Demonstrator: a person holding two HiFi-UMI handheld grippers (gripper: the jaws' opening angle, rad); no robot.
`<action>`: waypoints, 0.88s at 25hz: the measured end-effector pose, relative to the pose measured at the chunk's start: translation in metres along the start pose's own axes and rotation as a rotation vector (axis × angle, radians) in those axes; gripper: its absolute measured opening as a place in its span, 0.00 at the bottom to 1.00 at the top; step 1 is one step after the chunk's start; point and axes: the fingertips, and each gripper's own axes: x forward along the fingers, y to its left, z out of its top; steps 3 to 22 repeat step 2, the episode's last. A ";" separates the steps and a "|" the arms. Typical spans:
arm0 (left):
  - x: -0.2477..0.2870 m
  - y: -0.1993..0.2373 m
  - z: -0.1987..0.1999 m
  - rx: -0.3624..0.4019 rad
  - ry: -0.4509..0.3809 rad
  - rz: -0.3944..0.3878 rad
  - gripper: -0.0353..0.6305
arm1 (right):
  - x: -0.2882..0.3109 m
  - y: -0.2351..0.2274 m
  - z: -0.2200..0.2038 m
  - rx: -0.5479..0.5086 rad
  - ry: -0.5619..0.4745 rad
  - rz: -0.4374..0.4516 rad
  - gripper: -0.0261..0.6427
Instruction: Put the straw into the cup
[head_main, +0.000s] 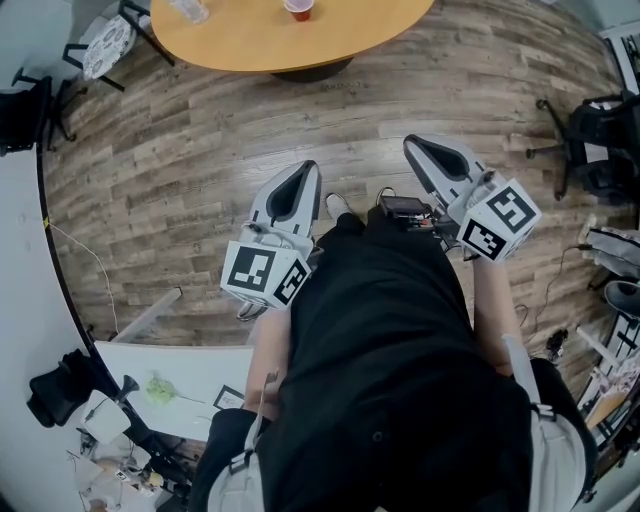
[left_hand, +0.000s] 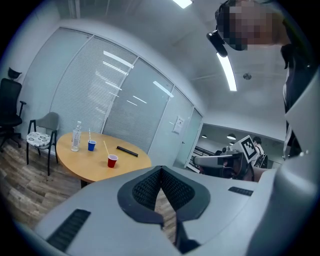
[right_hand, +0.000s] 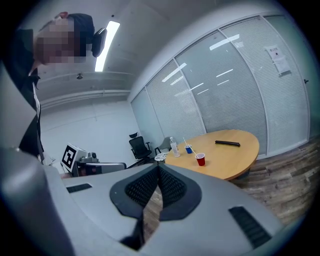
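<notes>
Both claws, left gripper (head_main: 306, 172) and right gripper (head_main: 418, 148), pressed together, empty, well short of the table (head_main: 250, 45); best to reach its near edge before spreading for the straw (left_hand: 105, 147).

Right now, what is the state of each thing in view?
Left gripper: jaws shut, empty.
Right gripper: jaws shut, empty.
Red cup: upright, straw seems in it.
Blue cup: upright, second straw in it.
Bottle: upright.
Black bar: lying flat.
</notes>
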 end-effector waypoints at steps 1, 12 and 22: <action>-0.001 0.000 0.001 -0.002 0.003 0.000 0.07 | 0.001 0.001 0.000 -0.001 0.003 0.000 0.06; -0.001 0.000 0.002 -0.004 0.005 0.000 0.07 | 0.002 0.001 0.000 -0.002 0.005 0.001 0.06; -0.001 0.000 0.002 -0.004 0.005 0.000 0.07 | 0.002 0.001 0.000 -0.002 0.005 0.001 0.06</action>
